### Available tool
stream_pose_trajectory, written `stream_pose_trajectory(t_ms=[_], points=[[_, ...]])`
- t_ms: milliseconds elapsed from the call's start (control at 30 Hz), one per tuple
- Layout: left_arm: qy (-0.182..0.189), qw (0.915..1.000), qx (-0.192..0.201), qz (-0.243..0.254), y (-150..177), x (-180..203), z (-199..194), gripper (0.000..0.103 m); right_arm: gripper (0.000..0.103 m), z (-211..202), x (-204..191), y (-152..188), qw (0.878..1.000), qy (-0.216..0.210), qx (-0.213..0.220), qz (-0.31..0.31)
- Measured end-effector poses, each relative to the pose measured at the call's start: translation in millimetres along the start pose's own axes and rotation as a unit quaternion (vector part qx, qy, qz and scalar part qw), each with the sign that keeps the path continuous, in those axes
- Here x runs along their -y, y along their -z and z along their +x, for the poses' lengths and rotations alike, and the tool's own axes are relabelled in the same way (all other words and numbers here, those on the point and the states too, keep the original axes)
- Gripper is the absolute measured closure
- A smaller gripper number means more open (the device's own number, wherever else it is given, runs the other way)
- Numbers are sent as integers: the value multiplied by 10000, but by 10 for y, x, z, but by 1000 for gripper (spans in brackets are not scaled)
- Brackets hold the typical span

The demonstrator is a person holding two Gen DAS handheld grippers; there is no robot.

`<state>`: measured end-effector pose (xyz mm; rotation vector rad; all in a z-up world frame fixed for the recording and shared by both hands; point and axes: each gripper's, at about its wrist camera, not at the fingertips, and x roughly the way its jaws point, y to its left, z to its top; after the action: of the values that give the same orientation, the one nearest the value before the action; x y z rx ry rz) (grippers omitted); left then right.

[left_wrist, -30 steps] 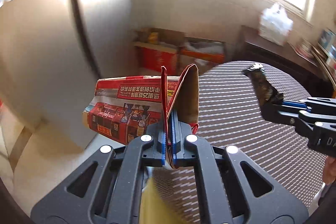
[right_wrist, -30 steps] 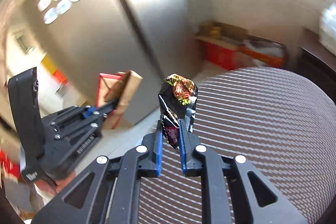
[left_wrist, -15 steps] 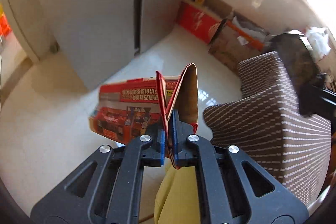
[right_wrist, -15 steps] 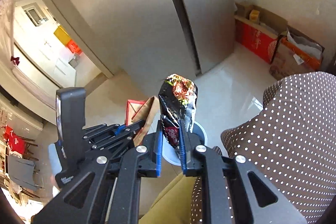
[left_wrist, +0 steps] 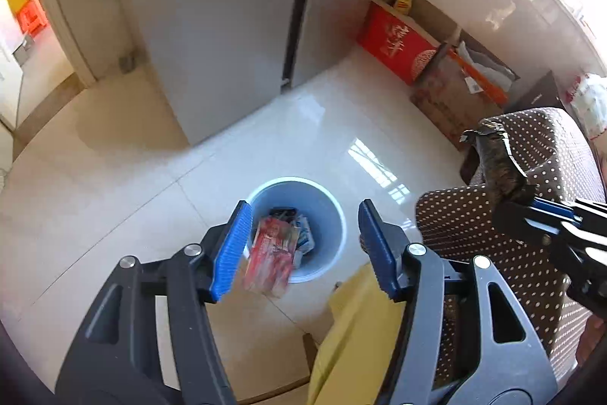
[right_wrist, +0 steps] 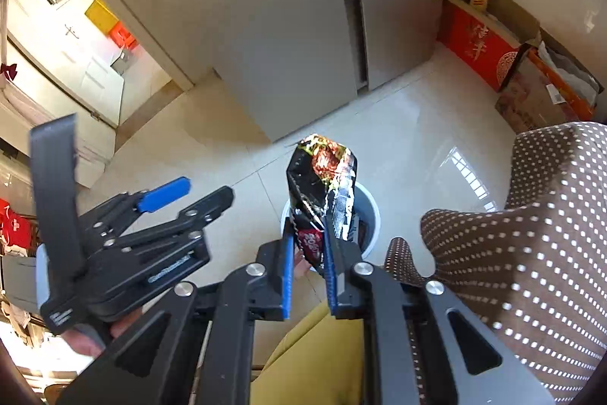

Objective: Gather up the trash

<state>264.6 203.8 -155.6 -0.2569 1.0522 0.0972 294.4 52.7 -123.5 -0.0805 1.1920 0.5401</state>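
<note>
Left tongs (left_wrist: 305, 245) are held spread wide, blue pads (left_wrist: 232, 249) well apart, nothing gripped between them, pointed downward. Right tongs (right_wrist: 308, 249) are closed on a wrapper, pads pressed against it. In the left wrist view the right tongs (left_wrist: 504, 204) are seen at 3 o'clock.

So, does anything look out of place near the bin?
Yes. The red carton hangs over the near rim of the blue bin, partly outside. It looks blurred, so it may be falling; I cannot tell if it will land inside.
</note>
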Motion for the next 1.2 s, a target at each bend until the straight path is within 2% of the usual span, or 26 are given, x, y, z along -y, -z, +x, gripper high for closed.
stream_pose_trajectory(t_ms=[233, 267, 300, 333, 367, 400, 467, 600, 733, 833, 967, 1133, 1200], points=[[-346, 9991, 143, -199, 180, -256, -218, 45, 87, 376, -228, -66, 9984, 72, -415, -367], [-366, 9990, 153, -213, 205, -279, -248, 45, 81, 433, -263, -65, 9977, 117, -455, -485], [-393, 9988, 154, -243, 223, -295, -271, 45, 69, 487, -305, -62, 9966, 227, -513, -597], [-455, 9984, 141, -305, 243, -313, -291, 45, 35, 517, -304, -55, 9960, 344, -559, -608], [-515, 9979, 135, -358, 264, -331, -313, 45, 27, 519, -296, -45, 9960, 445, -508, -587], [-579, 9974, 146, -395, 301, -325, -342, 45, 27, 483, -279, -17, 9969, 433, -337, -568], [-617, 9973, 182, -362, 343, -272, -387, 45, 27, 413, -254, 44, 9973, 388, -335, -525], [-695, 9963, 391, -326, 466, -88, -594, 44, 27, -12, -154, 219, 9989, 269, 77, -378], [-657, 9934, 924, -155, 673, 257, -1052, 38, 25, -758, -55, 636, 9960, 109, 825, -318], [-500, 9897, 1344, 37, 878, 556, -1427, 36, 23, -1246, 56, 940, 9911, 231, 1306, -121], [-347, 9819, 1838, 283, 1140, 917, -1853, 33, 19, -1869, 228, 1402, 9775, 261, 2077, 262], [-209, 9676, 2445, 594, 1393, 1280, -2345, 28, 18, -2475, 264, 1918, 9524, 830, 2931, 102], [-127, 9631, 2601, 676, 1452, 1366, -2479, 27, 15, -2644, 269, 2082, 9423, 1004, 3193, 52]])
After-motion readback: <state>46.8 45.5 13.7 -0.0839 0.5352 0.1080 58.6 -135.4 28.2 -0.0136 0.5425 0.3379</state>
